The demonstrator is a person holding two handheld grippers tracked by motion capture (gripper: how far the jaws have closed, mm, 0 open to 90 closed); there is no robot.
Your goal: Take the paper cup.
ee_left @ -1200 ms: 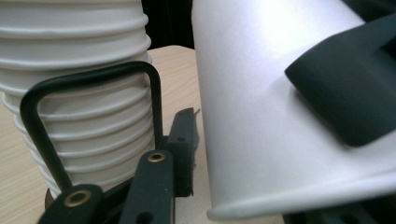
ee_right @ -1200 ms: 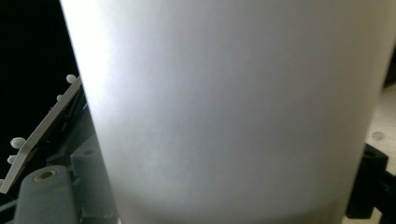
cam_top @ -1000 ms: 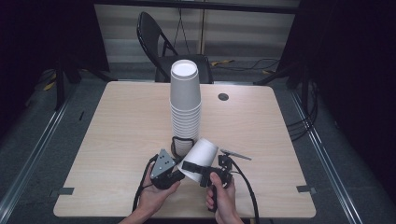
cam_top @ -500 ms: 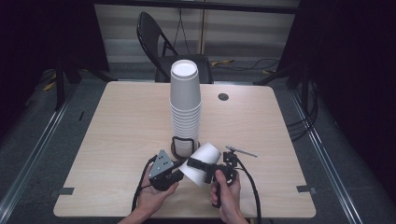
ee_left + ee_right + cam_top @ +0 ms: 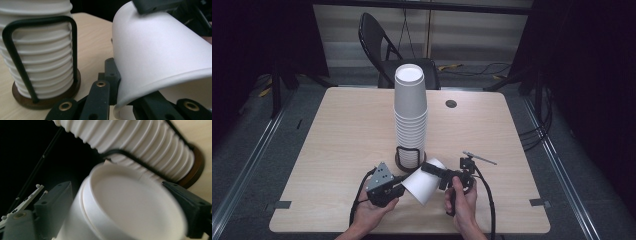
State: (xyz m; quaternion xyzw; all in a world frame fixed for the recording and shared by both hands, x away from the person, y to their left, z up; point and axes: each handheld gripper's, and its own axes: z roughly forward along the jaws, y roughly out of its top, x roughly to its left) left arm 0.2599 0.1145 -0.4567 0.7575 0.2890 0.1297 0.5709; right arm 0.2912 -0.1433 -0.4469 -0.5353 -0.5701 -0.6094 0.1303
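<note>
Pinching the rim of the paper cup [image 5: 424, 182], the left gripper [image 5: 398, 188] is clamped on its lip while the right gripper [image 5: 438, 173] is squeezing its sides beside the cup stack [image 5: 410, 120]; crushing or tearing is threatening.

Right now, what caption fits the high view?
Two grippers hold one paper cup beside a tall cup stack on a table.

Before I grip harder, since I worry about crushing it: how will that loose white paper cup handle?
The white paper cup probably dents easily: its rim already bows where the left gripper pinches it. It looks light, held tilted between the left gripper and the right gripper. Set on its side, its tapered round wall would likely roll in a curve.
</note>
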